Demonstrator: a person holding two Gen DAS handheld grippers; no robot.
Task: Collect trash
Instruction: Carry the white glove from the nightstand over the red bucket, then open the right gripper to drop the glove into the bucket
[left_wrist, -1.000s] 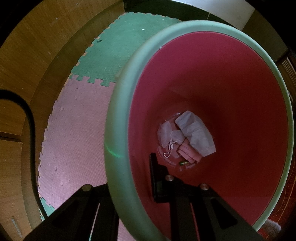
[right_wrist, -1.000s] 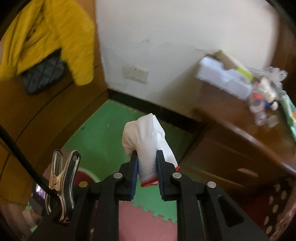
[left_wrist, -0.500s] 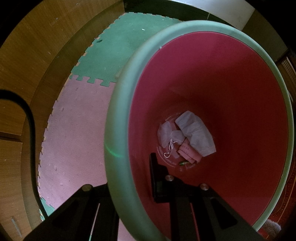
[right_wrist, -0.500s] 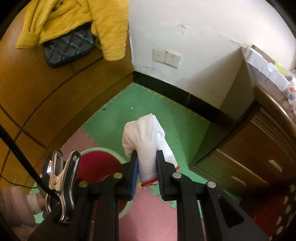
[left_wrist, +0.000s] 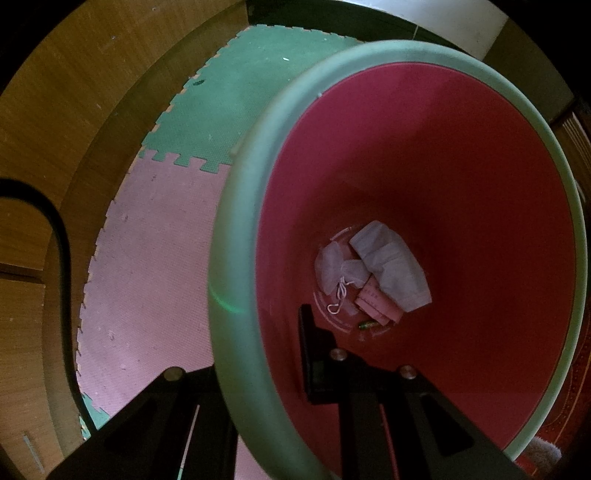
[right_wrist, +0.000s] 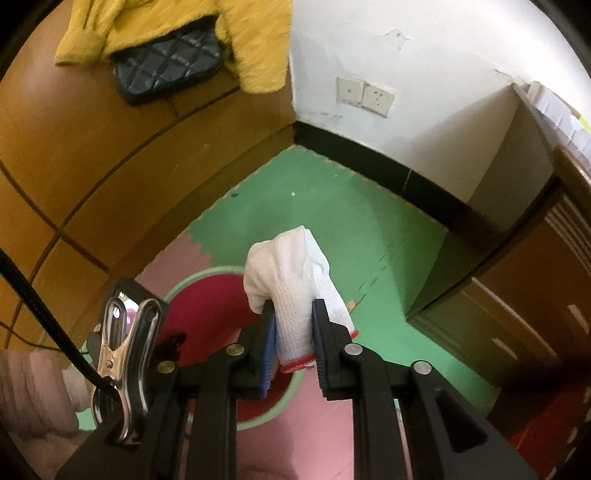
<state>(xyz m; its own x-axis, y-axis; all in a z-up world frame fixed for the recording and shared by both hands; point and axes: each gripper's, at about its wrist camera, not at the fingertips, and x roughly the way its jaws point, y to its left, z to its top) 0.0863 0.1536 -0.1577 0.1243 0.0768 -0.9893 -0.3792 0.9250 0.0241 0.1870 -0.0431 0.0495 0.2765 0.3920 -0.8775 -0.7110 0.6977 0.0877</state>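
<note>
A waste bin with a pale green rim (left_wrist: 236, 258) and a red inside fills the left wrist view. At its bottom lie white masks or tissues (left_wrist: 388, 266), a pink packet (left_wrist: 376, 304) and a small green battery (left_wrist: 367, 325). My left gripper (left_wrist: 258, 354) is shut on the bin's rim, one finger inside and one outside. My right gripper (right_wrist: 293, 325) is shut on a white knitted glove (right_wrist: 291, 280) with a red cuff. The glove hangs above the far right edge of the bin (right_wrist: 207, 295).
Green foam mat (right_wrist: 332, 221) and pink foam mat (left_wrist: 147, 258) cover the floor. A wooden panel wall bears a yellow sweater (right_wrist: 255, 44) and a black quilted bag (right_wrist: 166, 70). A wooden cabinet (right_wrist: 517, 295) stands at the right. A pink sleeve (right_wrist: 33, 391) shows at the lower left.
My right gripper has come down and tipped toward the floor with the glove, so the bin now shows below it. The left gripper and the bin have not moved.
</note>
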